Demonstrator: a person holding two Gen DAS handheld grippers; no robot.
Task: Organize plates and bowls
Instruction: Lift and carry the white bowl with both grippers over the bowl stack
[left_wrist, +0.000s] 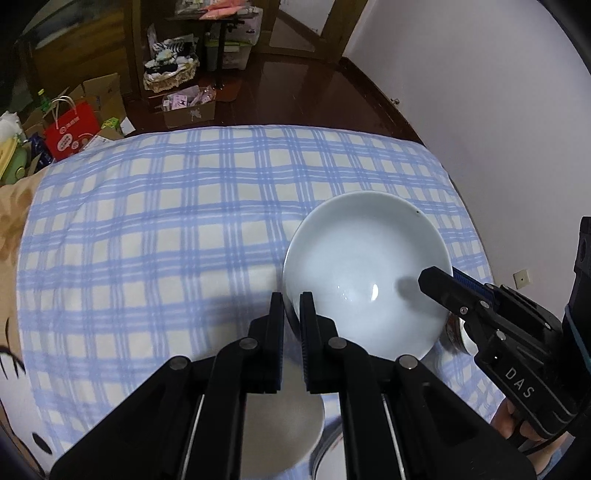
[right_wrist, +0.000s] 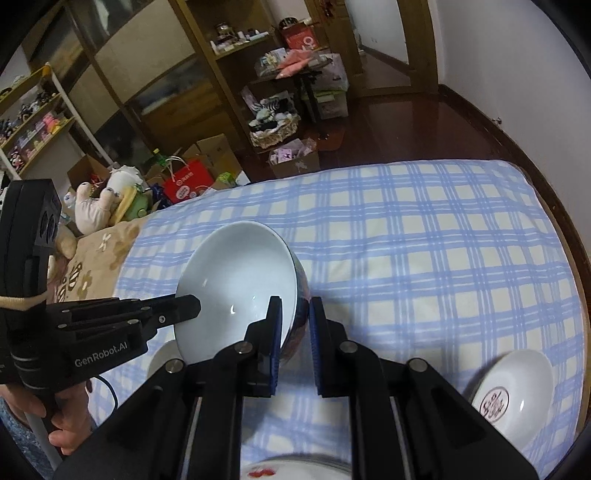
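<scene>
A large bowl (left_wrist: 365, 273) (right_wrist: 236, 280), white inside with a blue patterned outside, hangs tilted above the blue-checked cloth (left_wrist: 147, 221) (right_wrist: 424, 258). In the left wrist view my left gripper (left_wrist: 291, 306) is shut on the bowl's left rim, one finger inside and one outside. The right gripper (left_wrist: 441, 286) reaches in from the right and grips the opposite rim. The right wrist view shows my right gripper (right_wrist: 293, 314) shut on the bowl's right wall, and the left gripper (right_wrist: 190, 306) clamped on the far rim.
A small white dish with a red mark (right_wrist: 513, 395) lies at the cloth's lower right. A plate with red decoration (right_wrist: 295, 469) shows at the bottom edge. Another white dish (left_wrist: 280, 435) sits under my left fingers. Boxes and bags crowd the dark floor (left_wrist: 295, 92) beyond.
</scene>
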